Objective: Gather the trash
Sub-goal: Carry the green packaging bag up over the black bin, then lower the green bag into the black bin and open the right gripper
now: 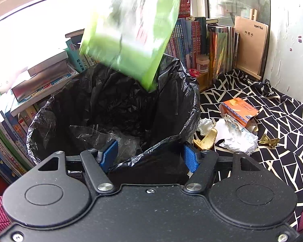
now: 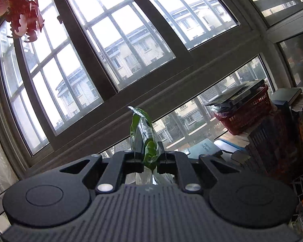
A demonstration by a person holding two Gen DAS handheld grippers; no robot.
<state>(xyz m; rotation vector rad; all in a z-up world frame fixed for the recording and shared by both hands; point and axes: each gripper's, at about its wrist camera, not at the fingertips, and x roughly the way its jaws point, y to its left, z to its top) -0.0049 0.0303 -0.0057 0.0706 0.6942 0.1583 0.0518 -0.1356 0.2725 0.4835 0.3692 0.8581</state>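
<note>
A bin lined with a black bag [image 1: 177,104] fills the left wrist view, with clear plastic film [image 1: 111,137] lying inside it. My left gripper [image 1: 149,155] is shut on the bin's near rim, one blue pad [image 1: 109,153] inside the bag and the other outside. A green plastic wrapper [image 1: 131,30] hangs blurred above the bin's mouth. In the right wrist view my right gripper [image 2: 149,157] is shut on that green wrapper [image 2: 149,153], whose crumpled end sticks up past the fingers toward the window.
On the black-and-white patterned cloth [image 1: 282,121] right of the bin lie an orange carton [image 1: 240,111], crumpled white paper [image 1: 238,139] and gold foil scraps [image 1: 206,141]. Books [image 1: 192,36] line the back and left. A red basket [image 2: 246,111] sits on stacked books by the window.
</note>
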